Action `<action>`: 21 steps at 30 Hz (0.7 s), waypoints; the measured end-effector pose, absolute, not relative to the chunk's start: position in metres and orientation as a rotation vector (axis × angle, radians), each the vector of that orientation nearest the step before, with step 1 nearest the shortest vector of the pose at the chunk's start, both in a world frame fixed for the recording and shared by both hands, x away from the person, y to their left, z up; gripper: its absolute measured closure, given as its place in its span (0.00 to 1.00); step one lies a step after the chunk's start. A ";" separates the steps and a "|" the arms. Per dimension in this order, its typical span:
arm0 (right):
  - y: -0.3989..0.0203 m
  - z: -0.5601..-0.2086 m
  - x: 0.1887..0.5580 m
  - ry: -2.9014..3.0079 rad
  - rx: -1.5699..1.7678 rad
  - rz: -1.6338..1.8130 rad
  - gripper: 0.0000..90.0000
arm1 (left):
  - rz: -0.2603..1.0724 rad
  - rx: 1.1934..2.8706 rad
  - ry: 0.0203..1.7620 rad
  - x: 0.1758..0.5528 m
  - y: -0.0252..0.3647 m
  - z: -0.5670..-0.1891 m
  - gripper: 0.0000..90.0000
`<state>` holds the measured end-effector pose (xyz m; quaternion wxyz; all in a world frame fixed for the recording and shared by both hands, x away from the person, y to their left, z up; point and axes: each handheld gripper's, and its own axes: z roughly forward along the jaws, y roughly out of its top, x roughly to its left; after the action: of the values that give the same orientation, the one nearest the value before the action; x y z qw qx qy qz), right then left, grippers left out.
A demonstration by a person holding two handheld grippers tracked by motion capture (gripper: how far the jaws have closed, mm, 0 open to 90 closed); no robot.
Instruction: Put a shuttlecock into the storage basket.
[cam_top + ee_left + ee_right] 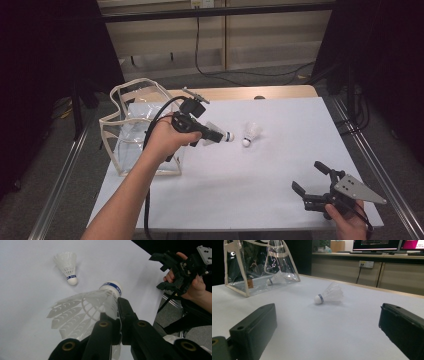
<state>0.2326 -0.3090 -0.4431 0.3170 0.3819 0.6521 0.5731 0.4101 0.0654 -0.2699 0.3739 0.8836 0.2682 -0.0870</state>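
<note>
We record the white table (260, 165) first, then the clear bag (131, 131) standing at its left edge, mouth up; in the right gripper view one shuttlecock in the bag (274, 279) lies on its floor.

The left gripper (212, 133) is held above the table just right of the bag. Its jaws are closed down on the skirt of the held shuttlecock (100, 300), pinching the feathers near the cork. That shuttlecock's long axis runs in line with the jaws: cork forward, away from the hand and away from the bag, feathers back toward the wrist.

The right gripper (312, 182) rests low at the near right corner, jaws spread wide with nothing between them.

The loose shuttlecock (251, 134) lies on its side near the table's middle, just beyond the held cork, its own cork toward the person.

In our judgement the coming move turns on one relation: the bag mouth lies behind and to the left of the left gripper, opposite to where the cork points. The left hand is plainly the nearer one to the bag; it would need to swing back over the rim before releasing.
</note>
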 end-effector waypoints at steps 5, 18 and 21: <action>-0.308 -0.443 0.233 1.718 1.002 1.509 0.02 | -0.215 2.260 0.691 0.412 0.068 -0.266 0.99; -0.308 -0.443 0.232 1.718 1.001 1.507 0.02 | -0.211 2.243 0.707 0.415 0.068 -0.261 0.99; -0.308 -0.443 0.232 1.717 1.002 1.508 0.02 | -0.211 2.242 0.709 0.416 0.069 -0.260 0.99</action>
<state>0.2320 -0.3083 -0.4428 0.3174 0.3806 0.6526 0.5732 0.4161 0.0695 -0.2598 0.3806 0.8782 0.2776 -0.0825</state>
